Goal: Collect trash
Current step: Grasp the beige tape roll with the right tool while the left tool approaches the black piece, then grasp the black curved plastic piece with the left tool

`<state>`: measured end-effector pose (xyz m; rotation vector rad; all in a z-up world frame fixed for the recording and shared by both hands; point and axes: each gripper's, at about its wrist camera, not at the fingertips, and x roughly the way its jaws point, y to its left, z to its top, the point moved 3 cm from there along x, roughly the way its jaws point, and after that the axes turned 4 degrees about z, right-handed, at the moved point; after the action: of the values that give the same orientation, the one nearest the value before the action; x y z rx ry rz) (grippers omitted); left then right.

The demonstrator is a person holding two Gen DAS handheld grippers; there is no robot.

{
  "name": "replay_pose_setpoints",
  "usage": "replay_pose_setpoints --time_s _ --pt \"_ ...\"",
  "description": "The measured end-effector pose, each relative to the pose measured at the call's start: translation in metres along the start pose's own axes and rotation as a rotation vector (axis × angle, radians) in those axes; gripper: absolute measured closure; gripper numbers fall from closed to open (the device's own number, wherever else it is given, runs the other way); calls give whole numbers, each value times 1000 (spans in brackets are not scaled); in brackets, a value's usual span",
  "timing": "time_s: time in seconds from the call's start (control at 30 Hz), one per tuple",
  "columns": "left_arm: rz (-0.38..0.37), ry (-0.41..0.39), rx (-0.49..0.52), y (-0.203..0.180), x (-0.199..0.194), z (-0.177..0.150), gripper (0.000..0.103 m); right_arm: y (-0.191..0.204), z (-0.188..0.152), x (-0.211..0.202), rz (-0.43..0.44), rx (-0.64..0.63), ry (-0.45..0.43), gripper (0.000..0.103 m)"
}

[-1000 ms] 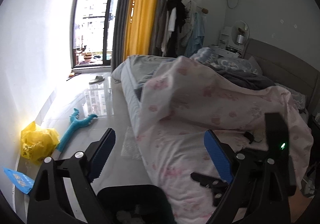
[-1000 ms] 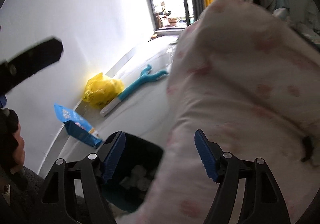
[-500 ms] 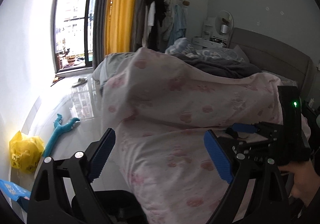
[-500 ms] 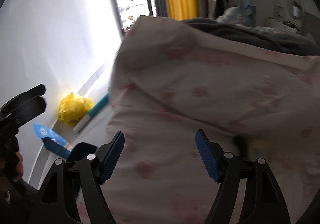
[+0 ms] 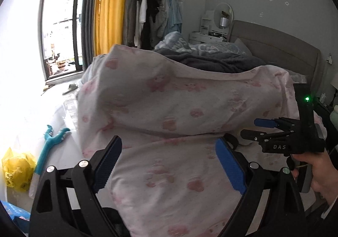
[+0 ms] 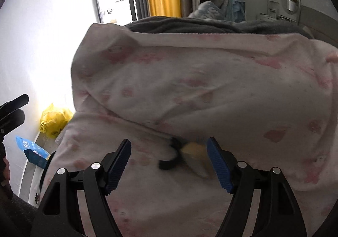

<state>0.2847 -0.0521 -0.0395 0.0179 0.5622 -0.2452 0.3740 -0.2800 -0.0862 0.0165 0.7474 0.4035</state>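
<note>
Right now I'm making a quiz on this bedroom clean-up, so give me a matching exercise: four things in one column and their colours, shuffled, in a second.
Things:
1. plastic bag on the floor by the wall
2. long toy lying on the floor
3. quilt spread on the bed
4. blanket behind the quilt

Colours:
A. dark grey
B. yellow
C. pale pink with pink prints
D. teal

Pairs: 1-B, 2-D, 3-C, 4-A
</note>
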Motion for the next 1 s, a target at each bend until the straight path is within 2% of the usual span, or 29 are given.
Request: replay_pose_setpoints --time_s 0.1,0.3,0.57,0.7,0.77,1.0 --pt "-36 16 7 -10 10 -1 11 -13 1 2 17 1 6 28" --pt "-64 37 45 -28 29 -3 11 -26 -4 12 82 -26 44 41" --pt "-110 69 56 -50 53 -6 11 -42 -12 21 100 -38 80 63" --pt "-135 86 48 -62 66 -8 11 -48 -16 21 136 -29 83 70" --pt "-143 95 48 -69 73 -10 11 -50 -17 18 159 -20 79 84" --pt "-162 132 78 -99 95 -18 11 -57 -14 -7 164 -10 52 84"
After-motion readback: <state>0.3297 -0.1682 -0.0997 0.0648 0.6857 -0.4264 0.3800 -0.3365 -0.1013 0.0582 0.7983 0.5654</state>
